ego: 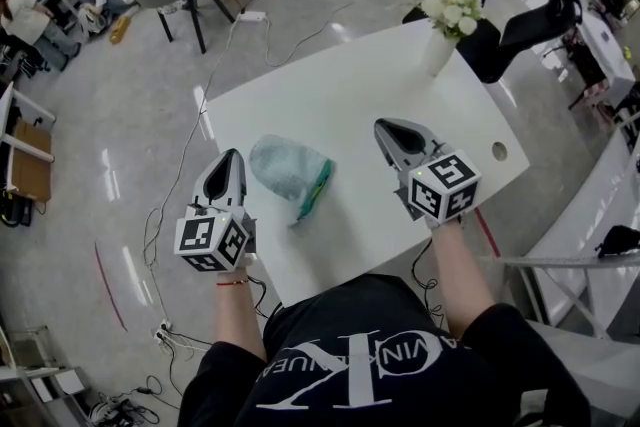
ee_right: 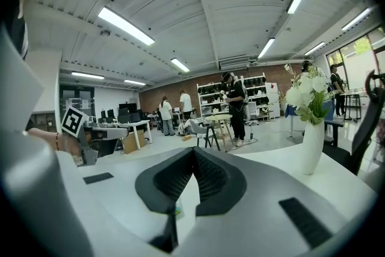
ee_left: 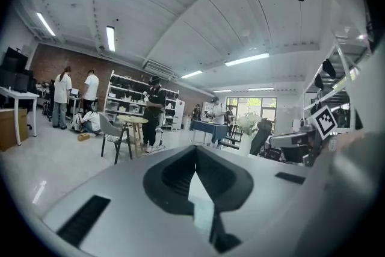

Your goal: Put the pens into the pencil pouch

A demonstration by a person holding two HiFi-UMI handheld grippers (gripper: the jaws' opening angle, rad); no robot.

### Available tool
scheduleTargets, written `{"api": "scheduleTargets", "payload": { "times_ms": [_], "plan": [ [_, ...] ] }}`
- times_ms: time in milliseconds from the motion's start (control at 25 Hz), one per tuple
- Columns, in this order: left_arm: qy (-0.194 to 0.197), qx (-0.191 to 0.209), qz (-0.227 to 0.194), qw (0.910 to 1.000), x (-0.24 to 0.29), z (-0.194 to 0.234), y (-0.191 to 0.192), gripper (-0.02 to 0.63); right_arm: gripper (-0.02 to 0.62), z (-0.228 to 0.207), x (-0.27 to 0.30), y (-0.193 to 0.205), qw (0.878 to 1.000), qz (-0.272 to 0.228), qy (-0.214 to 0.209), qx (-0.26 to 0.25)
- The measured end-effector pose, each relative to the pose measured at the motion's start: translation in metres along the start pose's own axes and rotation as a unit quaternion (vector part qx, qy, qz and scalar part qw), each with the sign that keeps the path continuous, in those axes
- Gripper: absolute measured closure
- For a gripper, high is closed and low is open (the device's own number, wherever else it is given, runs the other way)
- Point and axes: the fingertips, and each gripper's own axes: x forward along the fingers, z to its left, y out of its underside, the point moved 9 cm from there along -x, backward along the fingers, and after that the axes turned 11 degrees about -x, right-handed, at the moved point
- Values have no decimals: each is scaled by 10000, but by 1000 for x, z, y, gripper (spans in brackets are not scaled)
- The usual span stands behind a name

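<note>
Our left hand-held gripper [ego: 231,158] and right hand-held gripper [ego: 391,131] are clenched, empty. No pens lie loose by the pencil pouch [ego: 288,167] — so we keep clear of it.

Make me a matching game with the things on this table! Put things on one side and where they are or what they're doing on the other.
Things:
1. pencil pouch
2. vase of flowers
3. left hand-held gripper

Descriptions:
a. shut, holding nothing
b. standing at the table's far edge
c. lying flat on the table's near half

Pairs: 1-c, 2-b, 3-a
</note>
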Motion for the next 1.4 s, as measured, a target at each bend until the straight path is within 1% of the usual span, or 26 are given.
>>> {"api": "scheduleTargets", "payload": {
  "times_ms": [440, 800, 880, 1000, 1040, 1200, 1400],
  "plan": [
    [-61, 63, -198, 9998, -5, 2, -8, 601, 586, 1, 1, -6, 9999, -138, -45, -92],
    [-54, 65, -204, 9998, -4, 2, -6, 601, 586, 1, -1, -4, 9998, -170, -50, -81],
    [-62, 60, -201, 9998, -5, 3, -7, 601, 586, 1, -2, -6, 9995, -274, -99, 85],
    [-61, -25, -227, 9997, -8, 4, -8, 601, 586, 0, -5, -7, 9961, -608, -222, 593],
    [-65, -60, -250, 9996, -10, 5, -9, 601, 586, 0, -5, -8, 9950, -677, -235, 689],
    [-105, -65, -294, 9995, -13, 6, -11, 601, 586, 1, -7, -10, 9956, -642, -223, 647],
    [-107, -51, -288, 9995, -12, 3, -10, 601, 586, -1, -9, -8, 9936, -757, -289, 784]
  ]
}}
